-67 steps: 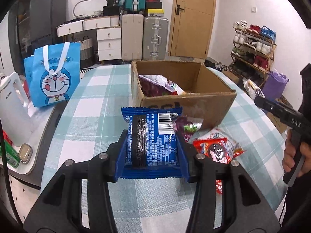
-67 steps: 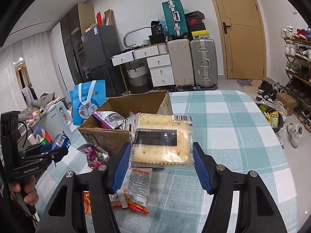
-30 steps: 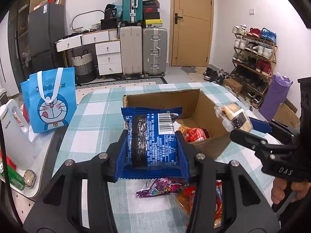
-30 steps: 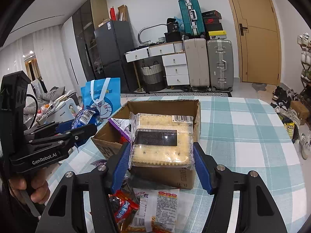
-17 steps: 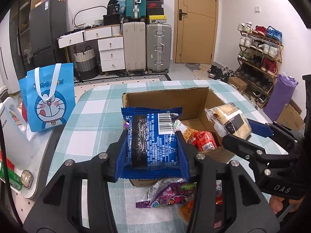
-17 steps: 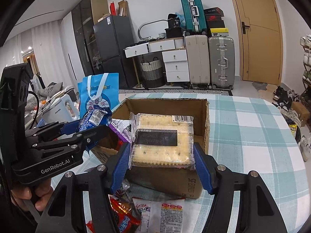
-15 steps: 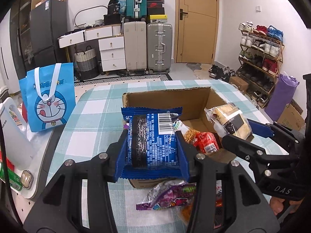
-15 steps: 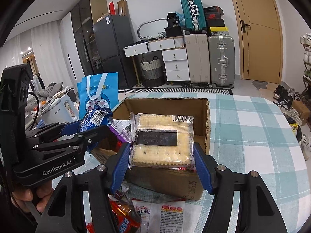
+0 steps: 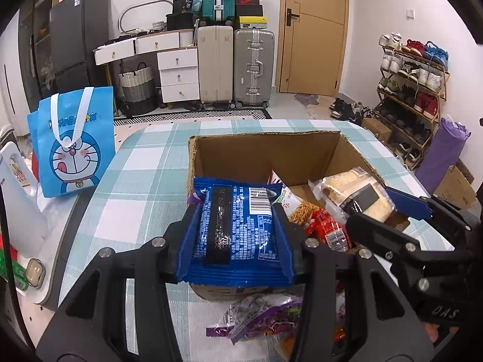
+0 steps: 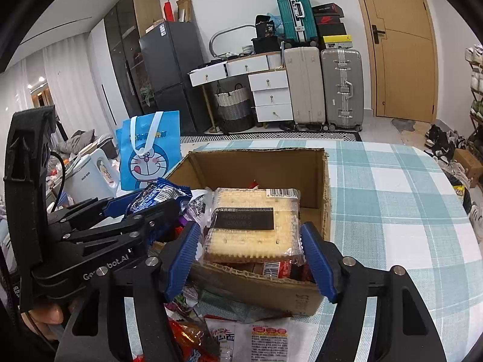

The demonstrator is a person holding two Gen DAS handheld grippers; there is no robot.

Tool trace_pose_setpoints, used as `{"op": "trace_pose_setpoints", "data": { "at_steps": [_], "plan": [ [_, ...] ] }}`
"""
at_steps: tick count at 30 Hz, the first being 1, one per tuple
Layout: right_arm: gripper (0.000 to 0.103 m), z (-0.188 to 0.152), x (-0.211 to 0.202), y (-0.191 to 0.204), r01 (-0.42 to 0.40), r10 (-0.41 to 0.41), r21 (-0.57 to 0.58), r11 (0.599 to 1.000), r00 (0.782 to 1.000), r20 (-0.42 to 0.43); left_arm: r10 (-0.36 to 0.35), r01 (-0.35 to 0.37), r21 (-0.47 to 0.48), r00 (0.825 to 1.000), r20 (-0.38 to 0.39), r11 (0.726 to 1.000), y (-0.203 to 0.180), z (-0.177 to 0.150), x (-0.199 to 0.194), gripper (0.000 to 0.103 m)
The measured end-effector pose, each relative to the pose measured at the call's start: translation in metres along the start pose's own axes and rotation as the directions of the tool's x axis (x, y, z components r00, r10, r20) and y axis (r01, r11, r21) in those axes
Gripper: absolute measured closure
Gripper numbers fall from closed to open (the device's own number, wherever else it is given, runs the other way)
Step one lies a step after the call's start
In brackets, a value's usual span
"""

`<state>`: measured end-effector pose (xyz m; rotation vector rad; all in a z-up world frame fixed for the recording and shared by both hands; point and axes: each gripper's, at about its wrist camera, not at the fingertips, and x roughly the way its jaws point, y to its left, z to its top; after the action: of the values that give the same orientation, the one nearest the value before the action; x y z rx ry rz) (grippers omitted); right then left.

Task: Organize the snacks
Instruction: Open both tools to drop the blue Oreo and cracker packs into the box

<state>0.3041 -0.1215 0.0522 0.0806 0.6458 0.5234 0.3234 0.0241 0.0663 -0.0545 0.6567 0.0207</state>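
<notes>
My left gripper (image 9: 235, 238) is shut on a blue snack packet (image 9: 238, 226) and holds it over the near left edge of the open cardboard box (image 9: 265, 150). My right gripper (image 10: 250, 250) is shut on a clear pack of pale crackers (image 10: 253, 226) and holds it over the box's near edge (image 10: 259, 283). Each gripper shows in the other's view: the right one (image 9: 377, 208) with the crackers, the left one (image 10: 151, 199) with the blue packet. Red and purple snack packets (image 9: 326, 226) lie inside the box.
Loose snack packets (image 9: 256, 316) lie on the checked tablecloth (image 10: 392, 211) in front of the box. A blue Doraemon bag (image 9: 72, 141) and a white kettle (image 10: 87, 178) stand to the left. Suitcases, drawers and a shoe rack line the room behind.
Both grippers have moved forward and closer to the box with their packets held. Both packets now hang over the box's near edge, close together.
</notes>
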Motion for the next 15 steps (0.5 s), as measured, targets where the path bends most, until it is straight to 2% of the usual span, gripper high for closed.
{"op": "trace_pose_setpoints", "data": {
  "at_steps": [3,5,7,10,12,14,15],
  "plan": [
    [0.028,0.001,-0.006,-0.003,0.003,-0.003,-0.001,1.0,1.0,0.004,-0.012,0.012,0.004,1.0,0.001,1.0,0.005,-0.001,-0.006,0.054],
    [0.018,0.002,-0.013,-0.004,0.009,-0.009,0.003,1.0,1.0,0.007,-0.019,0.019,0.0,1.0,0.015,1.0,0.006,-0.001,-0.015,0.045],
    [0.013,0.003,-0.022,-0.004,0.007,-0.007,0.01,1.0,1.0,0.023,-0.026,0.026,-0.007,0.999,0.036,1.0,0.01,-0.002,-0.025,0.023],
    [0.003,0.001,-0.035,-0.002,-0.005,0.004,0.014,1.0,1.0,0.028,-0.039,0.04,-0.009,0.998,0.056,0.999,0.015,-0.005,-0.039,0.018],
    [0.001,-0.002,-0.046,0.001,0.003,-0.003,0.003,1.0,0.999,0.044,-0.051,0.051,-0.007,0.998,0.045,0.999,0.019,-0.01,-0.045,0.015],
    [0.001,-0.006,-0.057,0.003,0.008,-0.007,-0.008,1.0,0.998,0.056,-0.052,0.052,-0.005,0.998,0.04,0.999,0.022,-0.016,-0.053,0.009],
    [0.001,-0.008,-0.06,0.004,0.008,-0.007,-0.01,1.0,0.998,0.055,-0.048,0.048,-0.007,0.998,0.04,0.999,0.024,-0.019,-0.056,0.0]
  ]
}}
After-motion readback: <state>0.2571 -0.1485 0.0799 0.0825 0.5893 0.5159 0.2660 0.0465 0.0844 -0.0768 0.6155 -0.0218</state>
